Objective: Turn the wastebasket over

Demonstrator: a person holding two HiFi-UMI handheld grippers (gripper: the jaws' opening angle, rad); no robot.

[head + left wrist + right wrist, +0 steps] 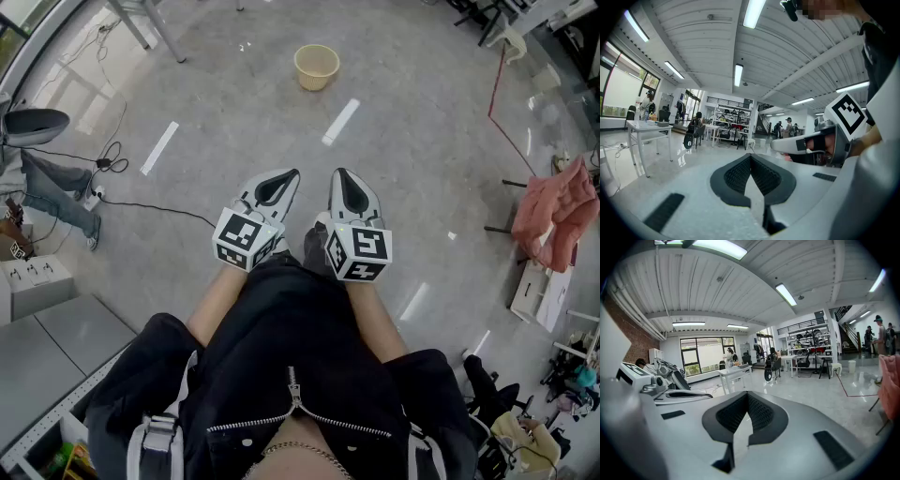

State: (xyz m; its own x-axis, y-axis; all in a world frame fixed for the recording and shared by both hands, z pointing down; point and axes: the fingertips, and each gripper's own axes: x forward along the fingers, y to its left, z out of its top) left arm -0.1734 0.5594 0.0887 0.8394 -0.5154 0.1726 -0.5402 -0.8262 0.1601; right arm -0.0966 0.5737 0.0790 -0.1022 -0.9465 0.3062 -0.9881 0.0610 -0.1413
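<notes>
A pale yellow wastebasket [316, 67] stands upright on the grey floor, far ahead of me, its mouth facing up. My left gripper [289, 174] and right gripper [338, 173] are held side by side in front of my body, well short of the basket. Both are shut with nothing between their jaws. In the left gripper view my left gripper [751, 156] points almost level into the room, and the right gripper's body shows at its right. In the right gripper view my right gripper [747, 395] also points across the room. The wastebasket shows in neither gripper view.
White tape strips [340, 121] mark the floor near the basket. Cables [111, 159] and a seated person's legs [58, 194] lie at the left. A chair with pink cloth [556, 212] stands at the right. White tables [732, 373] and shelving [725, 123] stand farther off.
</notes>
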